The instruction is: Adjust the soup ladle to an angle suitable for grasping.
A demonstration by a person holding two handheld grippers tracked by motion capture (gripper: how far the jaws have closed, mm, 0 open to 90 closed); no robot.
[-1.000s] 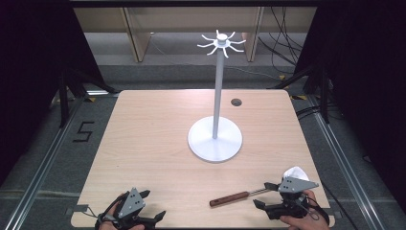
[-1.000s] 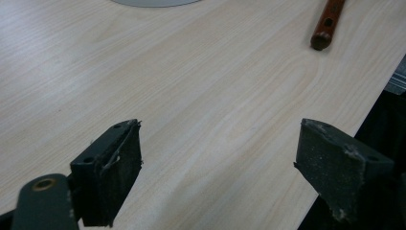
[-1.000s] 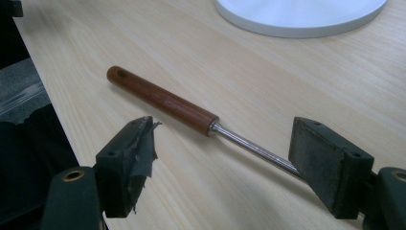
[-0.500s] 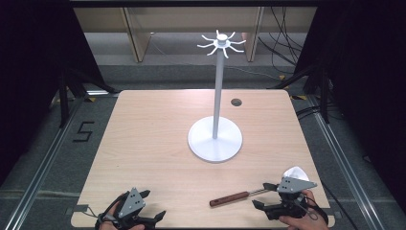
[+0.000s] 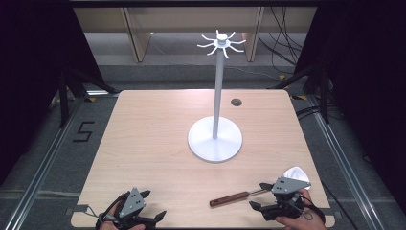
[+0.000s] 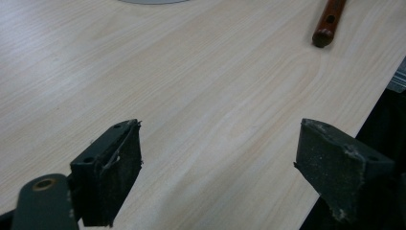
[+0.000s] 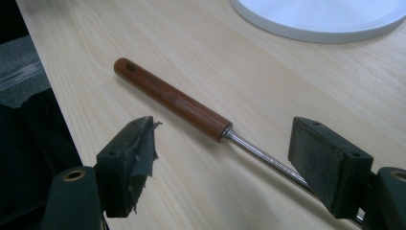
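At the table's near edge, the right gripper [image 7: 220, 158] is hanging with jaws spread wide around the metal shaft of the wooden-handled utensil [image 7: 174, 102] lying flat there, while the left gripper [image 6: 218, 167] is gaping wide over bare wood.

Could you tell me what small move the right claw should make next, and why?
Probably lower the right claw and close it. Its jaws stand open on either side of the utensil, which lies flat on the table, the metal shank passing between them just past the wooden handle. Nothing grips it yet. The left claw is open over bare wood.
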